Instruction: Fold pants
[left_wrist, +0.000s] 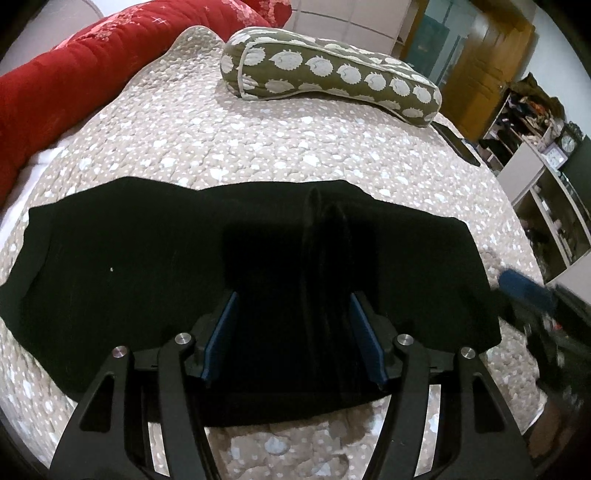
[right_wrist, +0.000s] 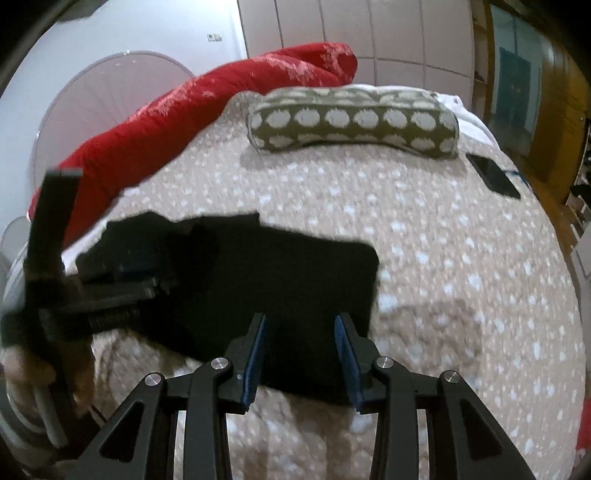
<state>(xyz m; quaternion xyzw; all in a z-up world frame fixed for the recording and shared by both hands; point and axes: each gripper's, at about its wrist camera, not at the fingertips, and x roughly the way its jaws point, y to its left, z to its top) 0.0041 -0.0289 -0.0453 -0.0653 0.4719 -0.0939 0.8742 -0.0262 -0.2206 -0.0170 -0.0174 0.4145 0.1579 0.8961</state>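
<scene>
Your black fabric pants lie flat, already folded, on the dotted beige quilt. Left gripper and right gripper hover with jaws wide, empty. Next, pinch an edge for another fold.

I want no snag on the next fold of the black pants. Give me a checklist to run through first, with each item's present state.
1. Left hand-held gripper open, nothing pinched: ok.
2. Right hand-held gripper open, nothing pinched: ok.
3. Pants lying flat on the quilt: not ok, a raised ridge runs between the left fingers.
4. Pants free of the spotted pillow and the phone: ok, both lie apart at the far side.
5. Pants edges aligned: cannot tell, the black cloth hides the layers.
6. Grippers clear of each other: ok, they are apart over opposite ends.
</scene>
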